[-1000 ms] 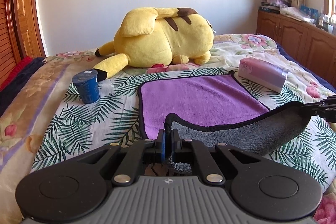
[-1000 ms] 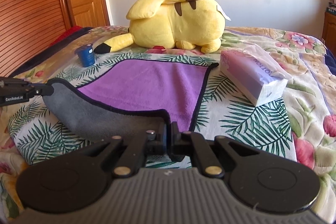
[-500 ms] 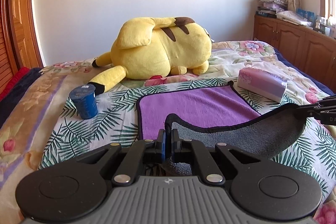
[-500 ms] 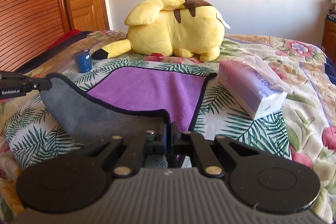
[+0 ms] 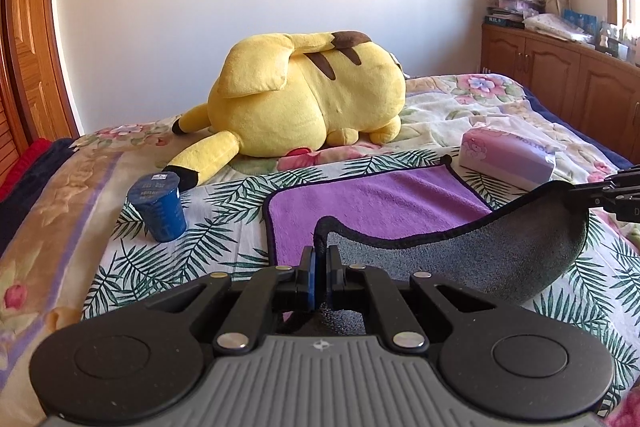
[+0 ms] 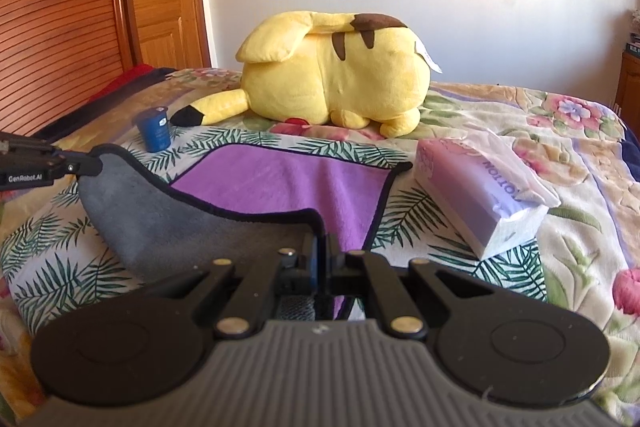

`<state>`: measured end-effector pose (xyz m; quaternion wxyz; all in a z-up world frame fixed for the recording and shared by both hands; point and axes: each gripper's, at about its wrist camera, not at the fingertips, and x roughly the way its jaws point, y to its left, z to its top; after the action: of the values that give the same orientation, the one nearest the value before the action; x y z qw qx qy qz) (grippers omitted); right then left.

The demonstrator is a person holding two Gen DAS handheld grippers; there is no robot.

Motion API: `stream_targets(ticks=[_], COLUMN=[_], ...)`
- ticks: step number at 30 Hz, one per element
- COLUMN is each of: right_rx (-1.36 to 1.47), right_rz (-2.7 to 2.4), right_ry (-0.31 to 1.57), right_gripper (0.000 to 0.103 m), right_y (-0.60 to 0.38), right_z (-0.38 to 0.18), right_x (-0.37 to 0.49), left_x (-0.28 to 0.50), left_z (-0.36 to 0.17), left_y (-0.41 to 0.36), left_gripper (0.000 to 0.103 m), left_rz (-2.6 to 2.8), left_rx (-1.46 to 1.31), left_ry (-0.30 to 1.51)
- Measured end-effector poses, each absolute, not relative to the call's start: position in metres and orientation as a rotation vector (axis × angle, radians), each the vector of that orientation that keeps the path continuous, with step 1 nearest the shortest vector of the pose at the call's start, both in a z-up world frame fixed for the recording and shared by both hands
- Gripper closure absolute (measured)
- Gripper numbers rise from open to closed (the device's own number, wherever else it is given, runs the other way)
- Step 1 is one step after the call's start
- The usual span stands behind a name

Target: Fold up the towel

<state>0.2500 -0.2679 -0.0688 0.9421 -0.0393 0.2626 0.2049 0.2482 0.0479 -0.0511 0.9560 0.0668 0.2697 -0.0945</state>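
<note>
The towel (image 5: pixel 380 199) is purple on top and grey underneath, with a black hem, and lies on the bed. My left gripper (image 5: pixel 319 253) is shut on its near left corner. My right gripper (image 6: pixel 320 247) is shut on its near right corner. Both corners are lifted, so the near edge hangs between them as a sagging grey flap (image 5: pixel 480 259) above the purple part (image 6: pixel 280 183). The right gripper shows at the right edge of the left wrist view (image 5: pixel 576 191); the left gripper shows at the left edge of the right wrist view (image 6: pixel 94 165).
A big yellow plush (image 5: pixel 304 95) lies just beyond the towel's far edge. A blue cup (image 5: pixel 160 207) stands left of the towel. A purple tissue pack (image 5: pixel 508 159) lies right of it. Wooden cabinets (image 5: pixel 568 87) line the right wall.
Both grippers have risen and moved forward with the towel's near corners. The grey flap hangs higher and covers more of the purple side.
</note>
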Motion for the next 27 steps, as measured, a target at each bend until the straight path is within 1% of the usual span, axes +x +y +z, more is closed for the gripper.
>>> stream_targets(ticks=[10, 27], right_rx=[-0.079, -0.118], right_rz=[0.418, 0.388], right_ry=[0.520, 0.465], right_gripper=[0.099, 0.099], right_y=[-0.269, -0.266], right_z=[-0.066, -0.053], right_x=[0.256, 0.267], left_x=[0.251, 0.263], left_z=[-0.047, -0.030], left_y=[0.052, 0.051], left_gripper=[0.103, 0.103], left_rz=[-0.186, -0.172], left_rx=[0.133, 0.129], left_ry=[0.552, 0.498])
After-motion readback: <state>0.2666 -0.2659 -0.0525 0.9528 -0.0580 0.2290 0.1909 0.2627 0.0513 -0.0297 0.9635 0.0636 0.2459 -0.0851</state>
